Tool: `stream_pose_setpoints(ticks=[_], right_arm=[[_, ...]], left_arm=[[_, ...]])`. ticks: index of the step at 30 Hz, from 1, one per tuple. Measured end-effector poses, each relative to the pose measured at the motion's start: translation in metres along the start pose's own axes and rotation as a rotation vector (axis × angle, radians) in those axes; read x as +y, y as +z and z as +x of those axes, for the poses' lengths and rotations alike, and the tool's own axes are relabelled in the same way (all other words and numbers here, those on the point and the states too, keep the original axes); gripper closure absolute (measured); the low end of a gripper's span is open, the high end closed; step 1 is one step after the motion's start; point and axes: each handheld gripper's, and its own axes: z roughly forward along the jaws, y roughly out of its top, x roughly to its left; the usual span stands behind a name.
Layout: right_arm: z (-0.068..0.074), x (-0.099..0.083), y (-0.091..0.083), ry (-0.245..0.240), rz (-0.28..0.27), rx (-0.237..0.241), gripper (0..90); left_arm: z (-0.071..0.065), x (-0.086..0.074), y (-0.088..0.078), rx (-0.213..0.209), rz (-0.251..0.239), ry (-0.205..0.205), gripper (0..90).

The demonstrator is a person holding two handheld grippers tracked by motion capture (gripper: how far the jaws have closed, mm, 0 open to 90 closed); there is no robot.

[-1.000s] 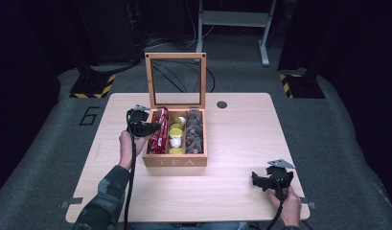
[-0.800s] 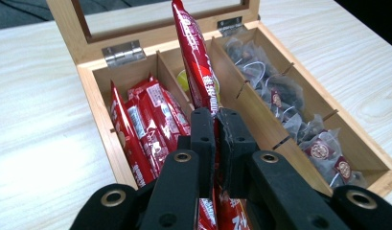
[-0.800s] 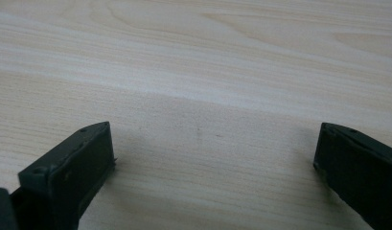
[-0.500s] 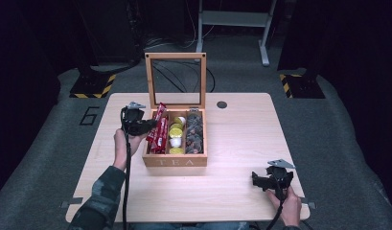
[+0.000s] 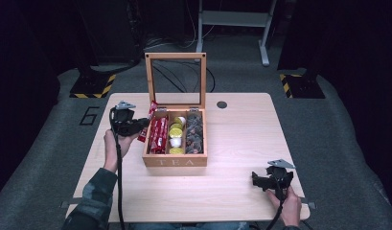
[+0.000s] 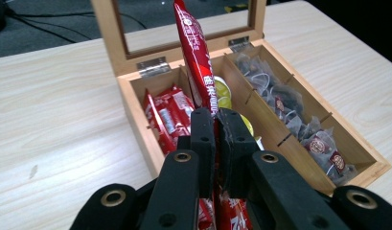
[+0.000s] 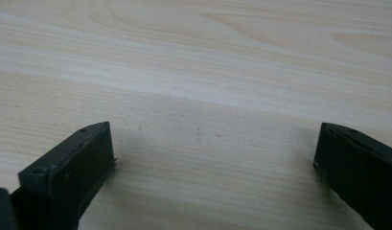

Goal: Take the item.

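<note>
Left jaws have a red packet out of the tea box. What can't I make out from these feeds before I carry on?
- Red packet: print too small in the left gripper view; lower end hidden behind the left gripper.
- Dark tea bags: count unreadable in the high view.
- Right gripper: in its own view, table blurred.

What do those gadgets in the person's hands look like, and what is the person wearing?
Each gripper, left and right, is matte black with two blocky jaws on bolted linkage arms, a grey three-cornered plate on top and a black cable trailing back. The left sleeve is a dark camouflage pattern.
</note>
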Motion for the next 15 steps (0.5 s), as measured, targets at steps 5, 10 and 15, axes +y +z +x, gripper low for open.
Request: stream_pose_setpoints(ticks=[5,10,15], right_arm=[[0.0,0.0,0.0,0.0,0.0,0.0,0.0],[0.0,0.0,0.0,0.0,0.001,0.0,0.0],[0.0,0.0,0.0,0.0,0.0,0.0,0.0]], left_arm=[[0.009,-0.005,-0.01,0.022,0.001,-0.004,85.1],[0.019,-0.01,-0.023,0.04,-0.021,-0.022,85.1],[0.023,-0.013,-0.029,0.05,-0.027,-0.025,85.1]])
